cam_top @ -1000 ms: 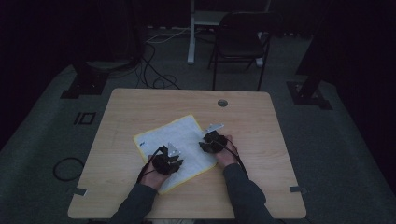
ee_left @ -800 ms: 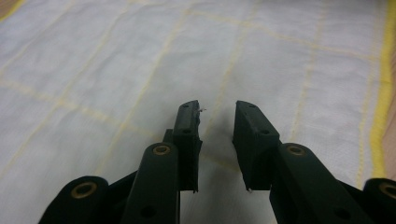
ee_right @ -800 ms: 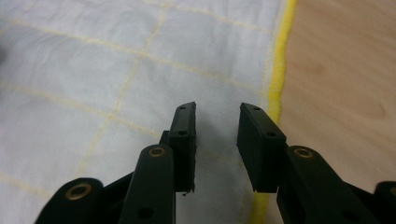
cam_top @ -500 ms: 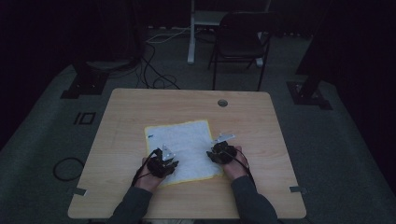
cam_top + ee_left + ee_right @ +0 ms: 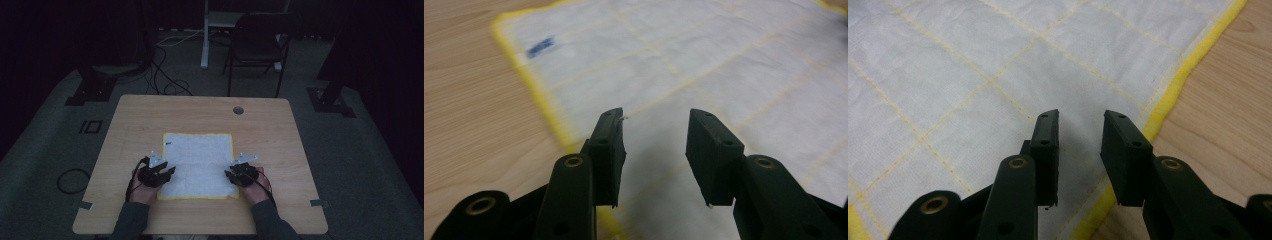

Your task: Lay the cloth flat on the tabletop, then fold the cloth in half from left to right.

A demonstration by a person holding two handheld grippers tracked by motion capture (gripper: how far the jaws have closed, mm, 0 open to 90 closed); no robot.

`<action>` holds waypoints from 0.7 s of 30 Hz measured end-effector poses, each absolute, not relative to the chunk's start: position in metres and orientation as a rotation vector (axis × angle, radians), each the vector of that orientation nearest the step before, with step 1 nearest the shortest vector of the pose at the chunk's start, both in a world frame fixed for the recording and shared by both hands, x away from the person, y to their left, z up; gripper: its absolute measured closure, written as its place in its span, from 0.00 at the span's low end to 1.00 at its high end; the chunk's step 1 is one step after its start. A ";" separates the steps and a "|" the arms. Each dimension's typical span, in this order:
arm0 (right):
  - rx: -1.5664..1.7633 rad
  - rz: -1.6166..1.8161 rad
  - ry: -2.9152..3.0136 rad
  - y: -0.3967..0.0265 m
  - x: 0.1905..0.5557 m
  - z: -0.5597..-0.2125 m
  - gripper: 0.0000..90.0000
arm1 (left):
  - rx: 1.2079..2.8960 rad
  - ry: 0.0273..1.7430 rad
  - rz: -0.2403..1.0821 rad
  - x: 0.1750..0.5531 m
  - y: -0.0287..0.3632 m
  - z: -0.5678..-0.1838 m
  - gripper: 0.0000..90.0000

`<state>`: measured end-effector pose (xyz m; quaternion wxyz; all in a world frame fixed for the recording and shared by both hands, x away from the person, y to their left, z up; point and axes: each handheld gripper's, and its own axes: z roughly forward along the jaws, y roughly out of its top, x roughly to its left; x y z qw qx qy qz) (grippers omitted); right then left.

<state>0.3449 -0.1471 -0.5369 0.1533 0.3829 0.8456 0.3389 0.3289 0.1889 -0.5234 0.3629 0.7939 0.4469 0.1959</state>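
Observation:
A white cloth (image 5: 200, 162) with a yellow hem lies flat and square on the wooden table (image 5: 145, 117). My left gripper (image 5: 167, 172) rests at its near left edge, jaws open, nothing between them. In the left gripper view my left gripper (image 5: 655, 125) stands over the white cloth (image 5: 724, 60), just inside the yellow hem, with a small blue label (image 5: 541, 46) farther off. My right gripper (image 5: 230, 175) sits at the near right edge, also open and empty. In the right gripper view my right gripper (image 5: 1080, 125) hangs over the white cloth (image 5: 948, 75) beside the hem.
A round cable hole (image 5: 238, 110) sits near the table's far edge. Behind the table stand a dark chair (image 5: 257, 45) and a white post (image 5: 205, 35), with cables (image 5: 165, 75) on the dim floor. Bare wood lies on both sides of the cloth.
The cloth was skewed a second ago and now lies straight, square to the table. Both grippers have drawn back toward the near edge and apart, and both stand open.

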 end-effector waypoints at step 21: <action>1.096 0.998 2.402 -0.150 0.336 -0.539 0.72 | 1.991 1.307 0.516 0.337 0.203 -0.531 0.57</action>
